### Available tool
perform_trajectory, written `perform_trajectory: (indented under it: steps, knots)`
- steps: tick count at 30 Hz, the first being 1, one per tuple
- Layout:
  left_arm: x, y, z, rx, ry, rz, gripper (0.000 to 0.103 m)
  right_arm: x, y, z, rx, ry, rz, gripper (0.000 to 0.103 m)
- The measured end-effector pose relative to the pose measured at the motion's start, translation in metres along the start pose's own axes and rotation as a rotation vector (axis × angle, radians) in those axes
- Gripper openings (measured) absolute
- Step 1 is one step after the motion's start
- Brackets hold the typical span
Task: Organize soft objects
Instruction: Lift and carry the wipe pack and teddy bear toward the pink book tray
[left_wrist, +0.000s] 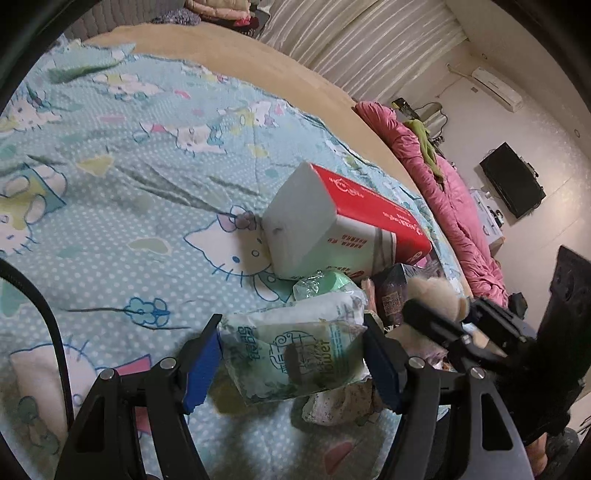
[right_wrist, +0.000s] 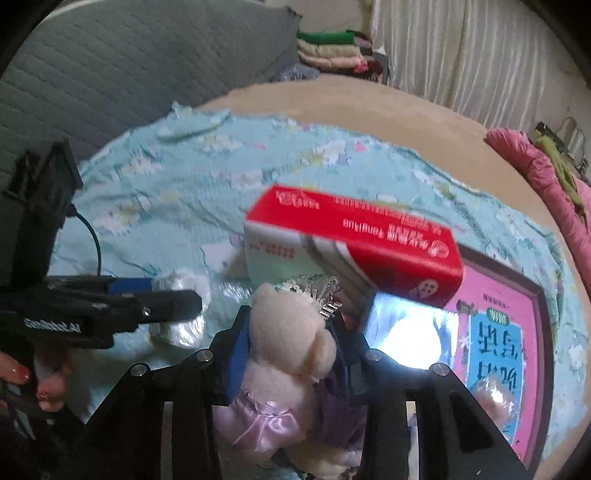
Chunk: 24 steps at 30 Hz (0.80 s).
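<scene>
My left gripper (left_wrist: 291, 350) is shut on a soft green-and-white tissue pack (left_wrist: 295, 354), its blue pads pressing both ends, held just above the Hello Kitty bedsheet (left_wrist: 129, 184). My right gripper (right_wrist: 291, 343) is shut on a cream teddy bear (right_wrist: 291, 347) in a lilac dress with a silver crown. The bear's head also shows in the left wrist view (left_wrist: 436, 295). A red-and-white tissue box (left_wrist: 343, 225) lies tilted just beyond both grippers; it also shows in the right wrist view (right_wrist: 351, 243). The left gripper and its pack appear at the left of the right wrist view (right_wrist: 181, 306).
A pink picture book box (right_wrist: 495, 328) lies right of the red box. A small green packet (left_wrist: 325, 284) sits under the box's near end. A pink quilt (left_wrist: 454, 206) runs along the bed's right side. Folded clothes (right_wrist: 332, 51) are stacked at the back.
</scene>
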<state>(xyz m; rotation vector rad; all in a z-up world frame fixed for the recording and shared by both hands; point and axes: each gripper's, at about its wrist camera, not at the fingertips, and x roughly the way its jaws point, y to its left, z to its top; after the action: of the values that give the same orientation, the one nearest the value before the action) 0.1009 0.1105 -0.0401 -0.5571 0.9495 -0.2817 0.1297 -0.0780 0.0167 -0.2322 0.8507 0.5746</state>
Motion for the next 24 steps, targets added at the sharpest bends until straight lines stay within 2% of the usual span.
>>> perform_trajectory:
  steps: [7, 10, 15, 24]
  knots:
    - [-0.026, -0.012, -0.002, 0.010, -0.067, 0.044, 0.071, -0.024, -0.001, 0.008, 0.017, -0.080, 0.050, 0.040]
    - [-0.034, -0.018, -0.003, 0.007, -0.087, 0.040, 0.071, -0.030, -0.007, 0.010, 0.038, -0.094, 0.066, 0.040]
    - [-0.043, -0.036, -0.010, 0.055, -0.112, 0.064, 0.071, -0.047, -0.017, 0.009, 0.074, -0.140, 0.084, 0.040]
    - [-0.041, -0.064, -0.023, 0.113, -0.094, 0.134, 0.071, -0.076, -0.041, -0.003, 0.129, -0.195, 0.090, 0.040]
